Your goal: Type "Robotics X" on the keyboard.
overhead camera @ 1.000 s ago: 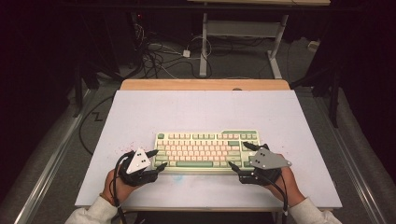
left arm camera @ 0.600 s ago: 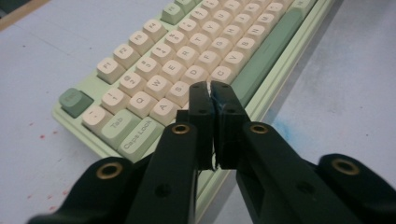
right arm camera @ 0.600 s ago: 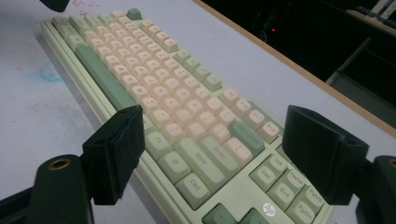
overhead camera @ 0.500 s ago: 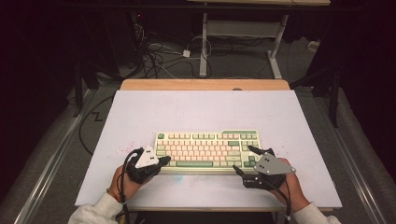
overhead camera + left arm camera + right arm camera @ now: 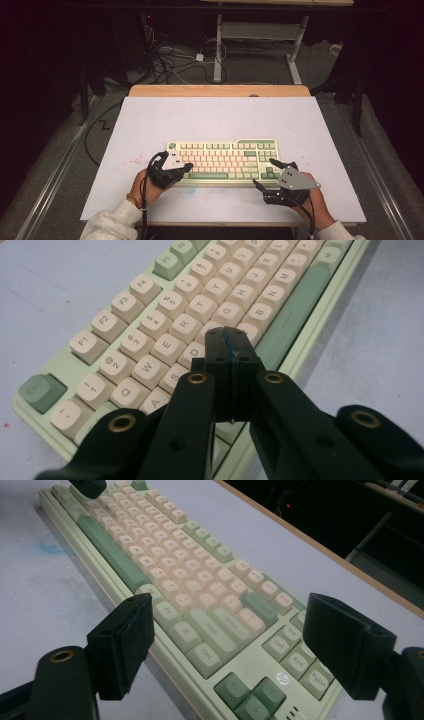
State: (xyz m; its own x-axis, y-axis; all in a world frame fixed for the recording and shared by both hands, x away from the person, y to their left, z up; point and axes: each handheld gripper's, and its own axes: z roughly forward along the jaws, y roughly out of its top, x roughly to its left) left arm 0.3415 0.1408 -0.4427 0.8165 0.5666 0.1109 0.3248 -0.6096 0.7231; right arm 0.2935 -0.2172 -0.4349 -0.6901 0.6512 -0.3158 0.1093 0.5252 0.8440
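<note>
A green and cream keyboard [image 5: 223,159] is laid flat on the pale table [image 5: 220,120], towards the near edge and roughly midway across, with its long side running left to right in the high view. A wooden strip [image 5: 220,90] is seen along the table's far edge.

The left gripper [image 5: 186,167] is held over the left end of the keyboard. Its jaws have just been closing and are now seen pressed together, with nothing caught between them. In the left gripper view [image 5: 231,342] the joined tips are placed just above the cream letter keys, near the middle letter row, close to the long green bar at the front edge; whether a key is touched cannot be told. The left hand [image 5: 142,186] is seen behind it, with a pale sleeve [image 5: 107,223] at the bottom edge.

The right gripper [image 5: 263,172] is held at the keyboard's right front corner, with its jaws spread wide and nothing gripped. In the right gripper view [image 5: 225,630] the right end of the keyboard is framed between the two black pads: the green arrow keys are seen at the bottom and the cream keys stretch away beyond. One jaw is seen over the bare table just in front of the keyboard, the other over its right end. The grey plate [image 5: 296,179] is carried on top, with the right hand [image 5: 312,200] behind.
</note>
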